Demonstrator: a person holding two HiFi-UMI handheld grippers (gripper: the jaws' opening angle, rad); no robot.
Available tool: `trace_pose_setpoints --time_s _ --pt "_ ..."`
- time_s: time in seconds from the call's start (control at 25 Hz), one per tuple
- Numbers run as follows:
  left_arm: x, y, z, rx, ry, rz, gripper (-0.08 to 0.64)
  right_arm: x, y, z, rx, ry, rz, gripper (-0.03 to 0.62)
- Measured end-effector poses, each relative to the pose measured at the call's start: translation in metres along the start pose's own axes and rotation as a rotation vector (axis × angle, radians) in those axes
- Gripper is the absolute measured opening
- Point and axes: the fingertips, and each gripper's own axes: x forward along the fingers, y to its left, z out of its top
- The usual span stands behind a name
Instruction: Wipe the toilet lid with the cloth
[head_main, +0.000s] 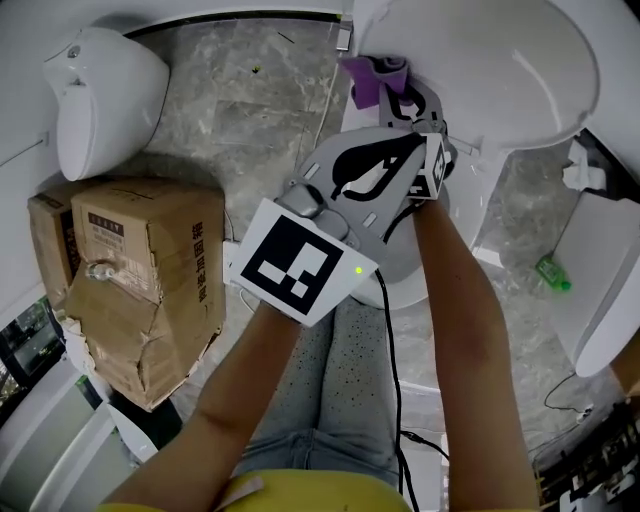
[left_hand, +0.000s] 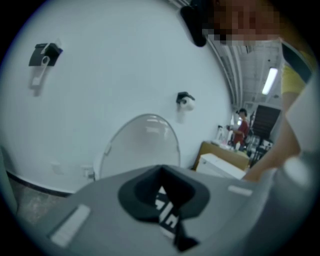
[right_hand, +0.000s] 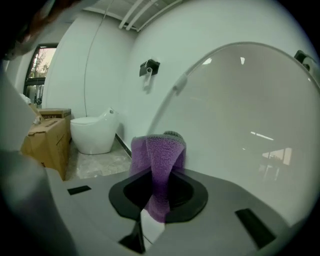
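Closest to view, the left gripper sits clenched on nothing. It is held back on an outstretched forearm beside the right one and aimed slightly downward. Beyond it the toilet lid stands raised and looks evenly glossy, with no wiped track I could pick out, so I'd judge the wiping barely begun and nearly the whole face left. Reaching further, the right gripper, also tipped a little down, pinches the purple cloth just beside the lid's lower left edge; contact I cannot confirm.
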Motion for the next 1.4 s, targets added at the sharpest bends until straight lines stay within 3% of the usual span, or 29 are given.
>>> trace_pose_setpoints --time_s 0.2,0.52,0.8,1.08,1.4 --pt "-0.004 -0.002 -0.005 -0.002 -0.001 -0.006 -0.002 -0.005 -0.019 -0.028 -0.021 0.070 -0.054 0.043" --pt "-0.006 -0.011 -0.007 -0.003 -0.002 -0.022 -0.002 -0.083 -0.129 -0.112 0.103 0.205 -0.305 0.044" --pt "0.002 -0.030 -0.004 0.010 0.004 -0.053 -0.002 -0.131 -0.181 -0.144 0.218 0.224 -0.427 0.044" --pt "-0.002 -0.041 -0.001 0.006 0.002 -0.059 -0.002 -0.140 -0.181 -0.138 0.283 0.193 -0.430 0.043" --pt "-0.017 -0.053 -0.005 -0.004 0.022 -0.069 -0.002 -0.167 -0.161 -0.068 0.262 0.025 -0.384 0.043"
